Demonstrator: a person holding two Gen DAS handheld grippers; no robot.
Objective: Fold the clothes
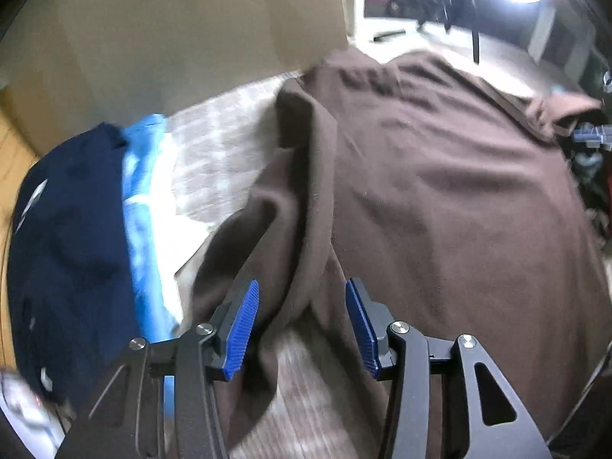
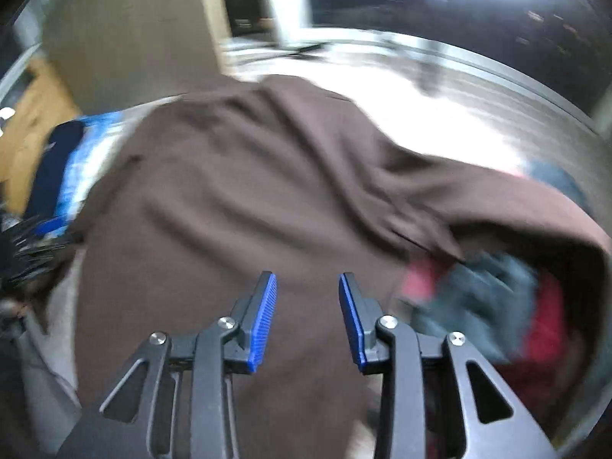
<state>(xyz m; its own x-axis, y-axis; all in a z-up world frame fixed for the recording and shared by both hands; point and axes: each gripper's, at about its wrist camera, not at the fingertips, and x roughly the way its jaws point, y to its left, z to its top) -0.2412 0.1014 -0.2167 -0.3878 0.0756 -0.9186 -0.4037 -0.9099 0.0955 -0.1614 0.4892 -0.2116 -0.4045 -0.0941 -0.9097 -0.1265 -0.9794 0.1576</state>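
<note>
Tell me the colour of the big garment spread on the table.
Brown garment, clearest in the left wrist view.

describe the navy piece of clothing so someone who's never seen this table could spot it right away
Start from the big brown garment spread over most of the table. Look to its left in the left wrist view, past a strip of bare table, to a small stack by the edge. The navy garment lies on top there, over a light blue and white cloth; it is the darkest piece and the only deep blue one.

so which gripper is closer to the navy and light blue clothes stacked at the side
Left. The left gripper hangs over the brown garment's rumpled edge, with the navy and light blue stack just beside it. The right gripper is over the garment's middle, the stack far off.
</note>
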